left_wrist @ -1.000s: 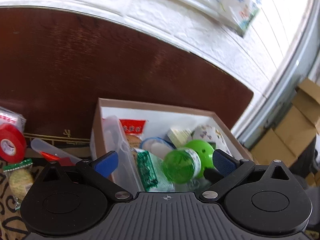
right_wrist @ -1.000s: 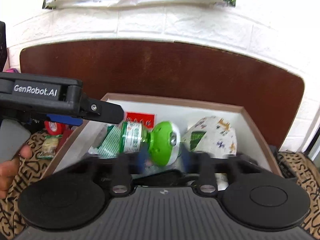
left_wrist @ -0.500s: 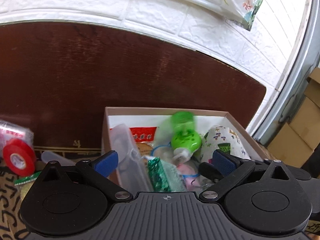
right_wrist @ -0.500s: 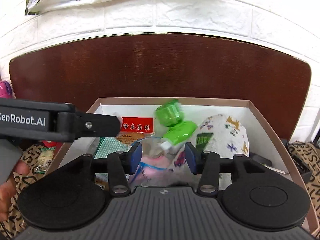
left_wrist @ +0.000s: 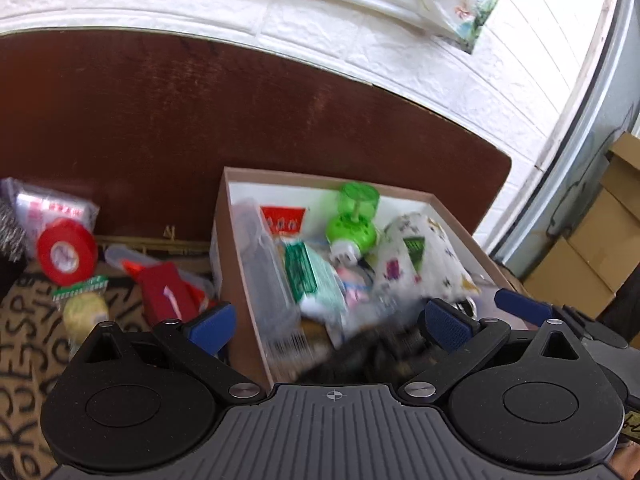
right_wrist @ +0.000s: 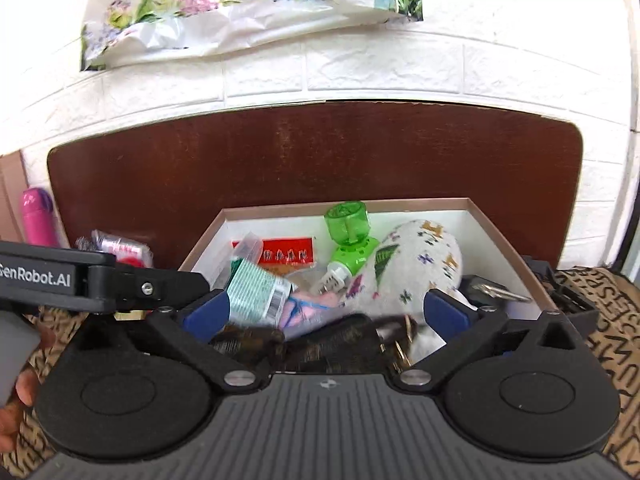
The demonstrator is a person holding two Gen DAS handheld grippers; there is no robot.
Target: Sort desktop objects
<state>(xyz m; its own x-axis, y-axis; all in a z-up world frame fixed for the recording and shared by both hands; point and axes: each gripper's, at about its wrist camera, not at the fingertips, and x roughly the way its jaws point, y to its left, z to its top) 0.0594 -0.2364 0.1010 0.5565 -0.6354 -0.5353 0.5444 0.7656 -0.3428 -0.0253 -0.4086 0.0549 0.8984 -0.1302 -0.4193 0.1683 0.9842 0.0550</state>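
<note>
A brown cardboard box (left_wrist: 240, 280) (right_wrist: 496, 232) with a white inside holds several items. A green plug-in bottle (left_wrist: 352, 224) (right_wrist: 348, 240) lies in it against the back wall, beside a white patterned roll (left_wrist: 424, 252) (right_wrist: 412, 268), a green-and-white packet (left_wrist: 312, 280) (right_wrist: 256, 292) and a red-labelled packet (right_wrist: 286, 254). My left gripper (left_wrist: 332, 322) is open and empty over the box's near left side. My right gripper (right_wrist: 328, 312) is open and empty above the box's near edge. The left gripper's arm (right_wrist: 100, 280) shows in the right wrist view.
Left of the box lie a red tape roll (left_wrist: 66, 250), a red packet (left_wrist: 164, 294), a yellow-green snack (left_wrist: 86, 312) and a clear packet (left_wrist: 52, 208). A pink bottle (right_wrist: 36, 220) stands far left. A brown headboard (right_wrist: 320, 152) rises behind. Cardboard boxes (left_wrist: 592, 264) stand at the right.
The green bottle left my right gripper and now lies in the box. My right gripper opened wide and drew back. The left gripper also pulled back and swung left.
</note>
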